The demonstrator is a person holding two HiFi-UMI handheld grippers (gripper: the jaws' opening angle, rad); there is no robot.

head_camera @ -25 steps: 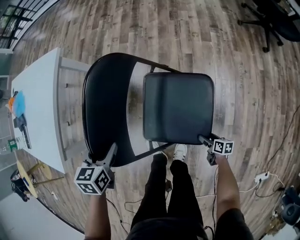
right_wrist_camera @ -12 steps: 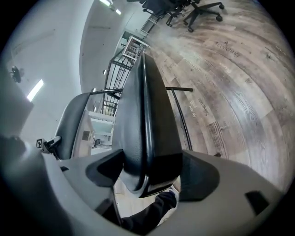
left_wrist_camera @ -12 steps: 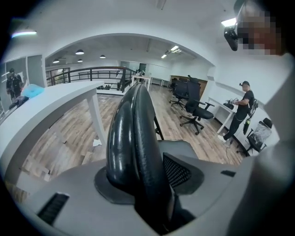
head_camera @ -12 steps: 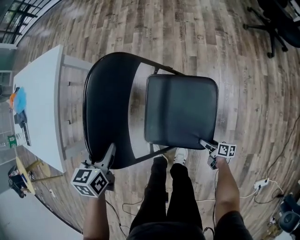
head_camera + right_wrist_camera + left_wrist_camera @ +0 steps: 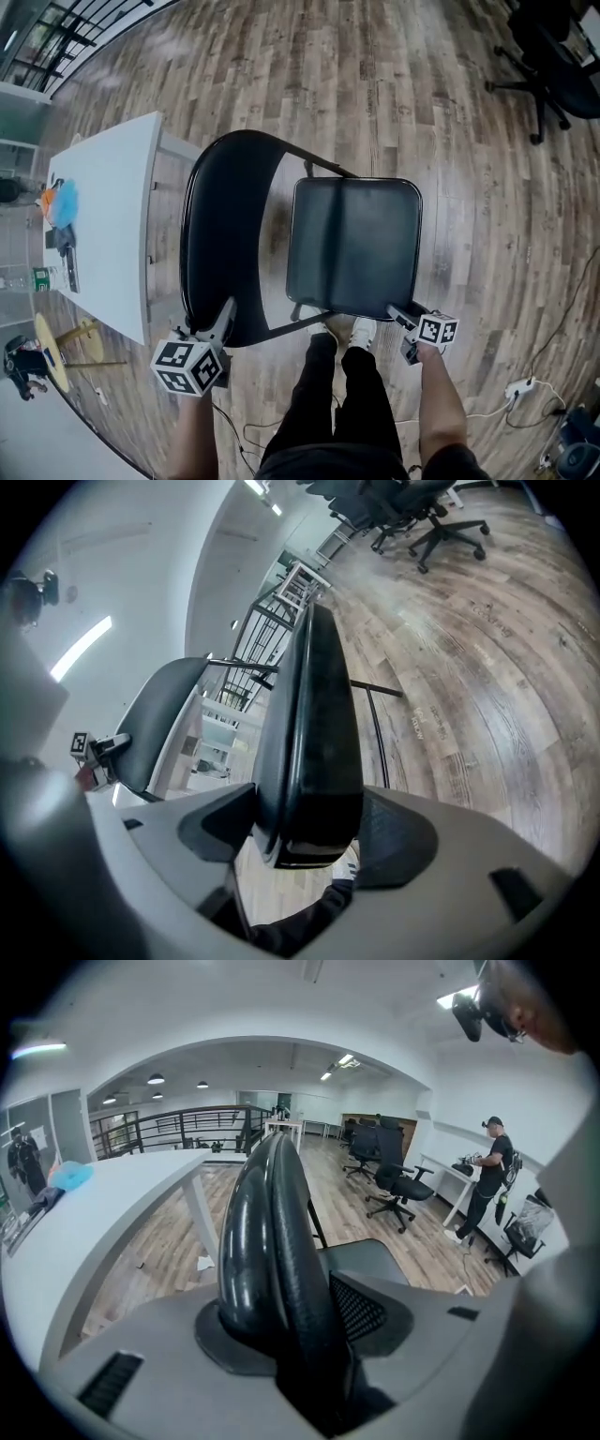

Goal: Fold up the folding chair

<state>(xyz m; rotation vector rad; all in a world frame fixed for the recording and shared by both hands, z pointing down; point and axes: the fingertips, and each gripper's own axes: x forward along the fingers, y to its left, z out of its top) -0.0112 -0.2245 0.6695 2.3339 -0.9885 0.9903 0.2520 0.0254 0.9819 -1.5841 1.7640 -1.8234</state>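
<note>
A black folding chair stands open on the wood floor, with its curved backrest (image 5: 220, 234) at the left and its padded seat (image 5: 354, 244) at the right. My left gripper (image 5: 225, 314) is at the backrest's near end. In the left gripper view the backrest rim (image 5: 267, 1232) lies between the closing jaws of the left gripper (image 5: 281, 1335), touching both pads. My right gripper (image 5: 398, 314) is at the seat's near right corner. The right gripper view shows the seat's edge (image 5: 314, 733) clamped in my right gripper (image 5: 309, 841).
A white table (image 5: 103, 216) with small items stands close to the chair's left. A black office chair (image 5: 553, 47) is at the far right. Cables and a power strip (image 5: 516, 386) lie on the floor at the right. The person's legs (image 5: 337, 394) stand right behind the chair.
Both grippers have lifted a little while staying at the backrest and the seat corner. The whole scene sits lower and further right in the head view than before.
</note>
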